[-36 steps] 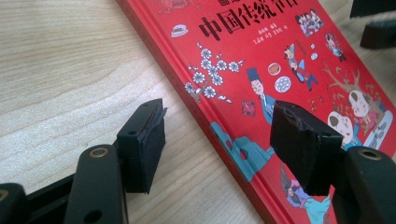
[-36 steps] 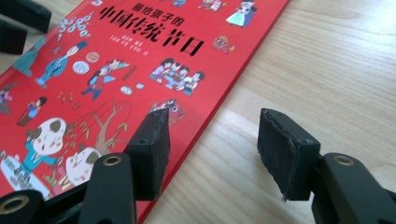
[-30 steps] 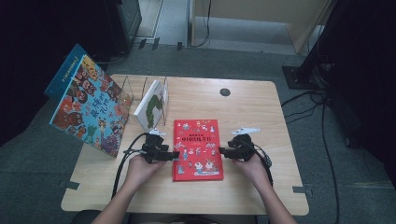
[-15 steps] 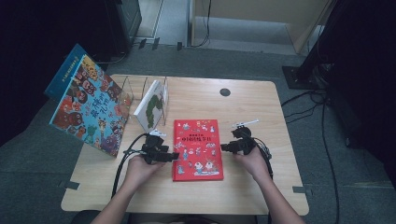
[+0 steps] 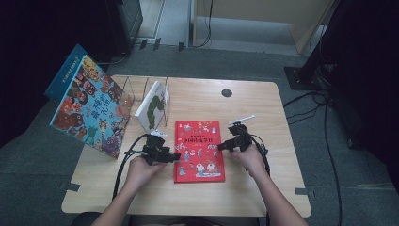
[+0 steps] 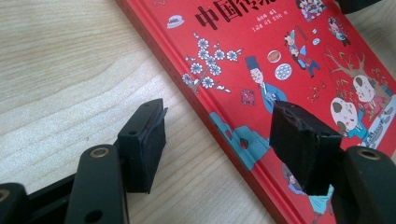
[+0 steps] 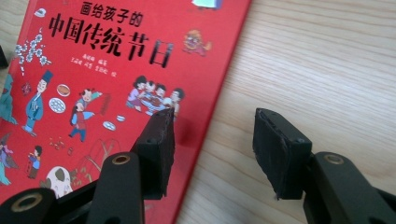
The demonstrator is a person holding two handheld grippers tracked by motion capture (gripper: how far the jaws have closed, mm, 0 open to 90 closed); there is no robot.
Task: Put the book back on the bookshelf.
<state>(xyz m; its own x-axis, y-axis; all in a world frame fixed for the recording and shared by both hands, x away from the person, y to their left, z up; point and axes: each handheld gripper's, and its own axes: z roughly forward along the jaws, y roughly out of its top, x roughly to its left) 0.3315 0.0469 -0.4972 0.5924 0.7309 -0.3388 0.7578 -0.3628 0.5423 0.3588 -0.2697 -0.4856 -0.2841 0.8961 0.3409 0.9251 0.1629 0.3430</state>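
A red book (image 5: pixel 198 150) lay flat on the worktop (image 5: pixel 263 108), cover up, a little nearer the person's edge than the far one and about midway between the side edges.

The left hand (image 5: pixel 141 168) came in from the near edge with the forearm angled inward. It held the left gripper (image 5: pixel 176 157) level, pointing across at the book's left edge. In the left gripper view, its jaws stood apart and straddled that edge, one over the bare wood and one over the cover; neither pad pressed the book.

The right hand (image 5: pixel 250 157) mirrored it from the other side, with the forearm slanting in from the near right. It held the right gripper (image 5: pixel 221 146) aimed at the book's right edge, wrist slightly raised. Its jaws had just been closing a little but remained apart. In the right gripper view, one was above the cover and one above the wood, with the book's edge between them and nothing gripped.

A picture book (image 5: pixel 89 110) leaned at the left edge, and a white book (image 5: pixel 153 106) stood in a wire rack (image 5: pixel 141 87) beside it.
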